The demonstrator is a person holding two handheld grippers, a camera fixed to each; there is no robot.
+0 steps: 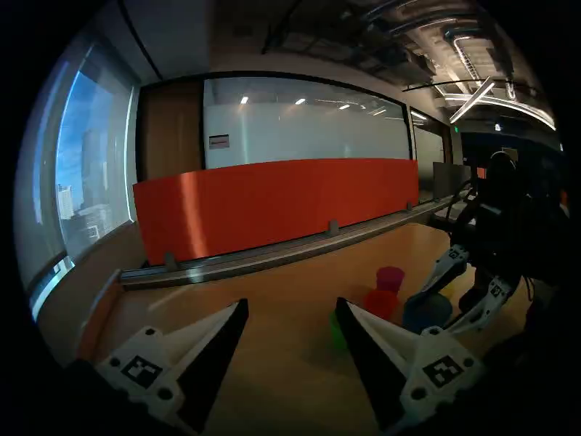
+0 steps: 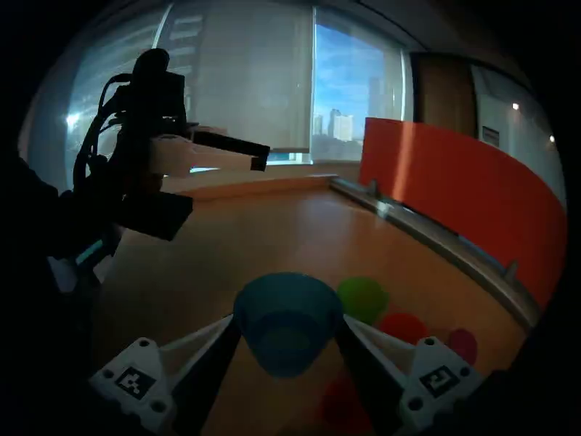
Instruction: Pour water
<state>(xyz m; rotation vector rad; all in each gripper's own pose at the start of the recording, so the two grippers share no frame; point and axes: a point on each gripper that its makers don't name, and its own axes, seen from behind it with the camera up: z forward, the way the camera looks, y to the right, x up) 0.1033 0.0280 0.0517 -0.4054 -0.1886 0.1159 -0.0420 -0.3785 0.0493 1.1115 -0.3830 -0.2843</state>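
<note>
We find the blue cup (image 2: pixel 287 330) upright between the fingers of the right gripper (image 2: pixel 288 320). Both fingers lie against its sides, so we read it as clasped. We cannot tell whether it rests on the wooden table (image 2: pixel 290 232) or hangs just above it. We can see into its mouth, but whether water is inside is not clear to us.

We judge the task to be at its start. The cup is grasped and level, and nothing is tipped yet. What is left is to carry it over a receiving cup, tilt it, and set it back.

Just beyond it to the right stand a green cup (image 2: pixel 362 298), a red cup (image 2: pixel 403 327) and a magenta cup (image 2: pixel 462 345), close together in a loose row. Which one is to receive the water we cannot say. Their closeness is the main hindrance, since a finger swinging over one could knock its neighbour.

The left gripper (image 1: pixel 290 301) has its fingers spread with nothing between them. In the right gripper view it hangs high at the far left, well apart from the cups and out of the way. An orange partition (image 1: pixel 276 203) runs along the far edge of the table, and a window (image 2: pixel 341 94) lies beyond.
</note>
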